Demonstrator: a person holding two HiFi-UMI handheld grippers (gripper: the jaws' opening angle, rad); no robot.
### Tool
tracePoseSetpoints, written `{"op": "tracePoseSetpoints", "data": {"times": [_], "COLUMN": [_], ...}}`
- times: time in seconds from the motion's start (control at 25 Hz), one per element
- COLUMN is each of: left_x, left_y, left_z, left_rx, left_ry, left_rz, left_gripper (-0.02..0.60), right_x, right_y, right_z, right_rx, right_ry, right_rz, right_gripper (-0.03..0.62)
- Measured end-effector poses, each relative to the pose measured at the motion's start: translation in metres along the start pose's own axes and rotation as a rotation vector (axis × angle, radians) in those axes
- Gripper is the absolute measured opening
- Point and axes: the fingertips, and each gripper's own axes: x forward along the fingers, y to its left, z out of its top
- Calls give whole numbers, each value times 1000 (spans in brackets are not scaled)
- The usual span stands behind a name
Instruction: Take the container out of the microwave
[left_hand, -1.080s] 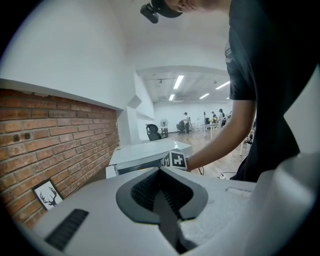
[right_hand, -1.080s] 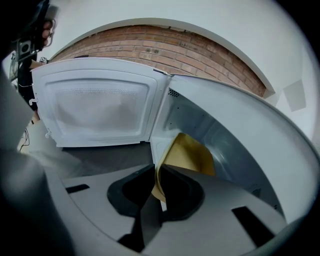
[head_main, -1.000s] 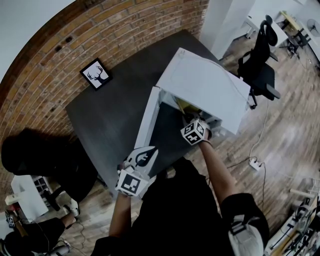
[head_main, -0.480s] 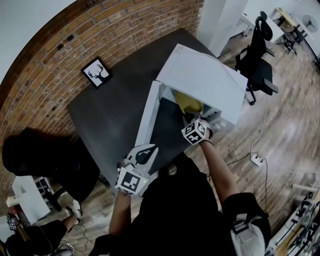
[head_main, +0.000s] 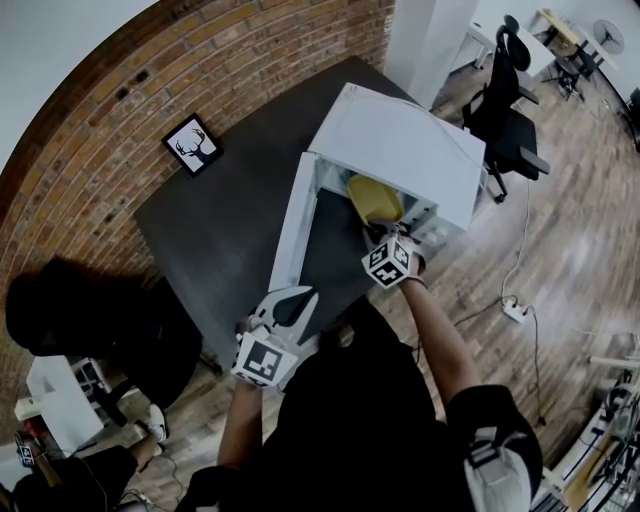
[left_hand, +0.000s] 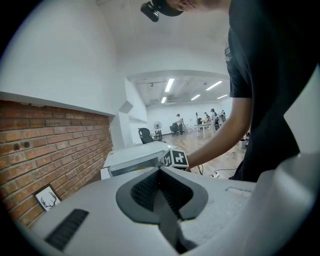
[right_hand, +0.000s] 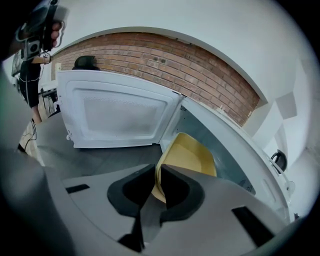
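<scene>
At the mouth of the open microwave, the yellow container is on its way out and not yet clear of the cavity. The right tongs stand narrow, their pads clamped on the container's thin near rim. From there the body of the container reaches away toward 1 o'clock, tilted. The door hangs fully open at 9 o'clock of the container, above the dark surface. The left tongs are closed on nothing and held at 7 o'clock of the microwave, well apart from the work.

Assessment: the step in hand is the extraction. The hold is on an edge only, so the container could pivot in the pads. Recommended: draw it straight back toward 6 o'clock, keep the squeeze steady, avoid rolling the wrist, and clear the sill and the door edge before lowering it to the surface — the left tongs are free to steady it there.
</scene>
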Motion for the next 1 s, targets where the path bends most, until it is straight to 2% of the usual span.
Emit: {"op": "tracePoseSetpoints", "data": {"times": [0.44,1.0], "left_x": [-23,-46], "left_y": [-21,-51], "left_z": [-8,-18], "left_rx": [1,26], "left_ry": [-3,-6], "left_rz": [-13,-59], "left_gripper": [2,2], "right_x": [-26,-61], "right_y": [35,70], "right_z": [-14,-26], "right_rx": [-13,12], "right_ry": [14,16], "right_rz": [8,-29], "right_gripper": [37,37]}}
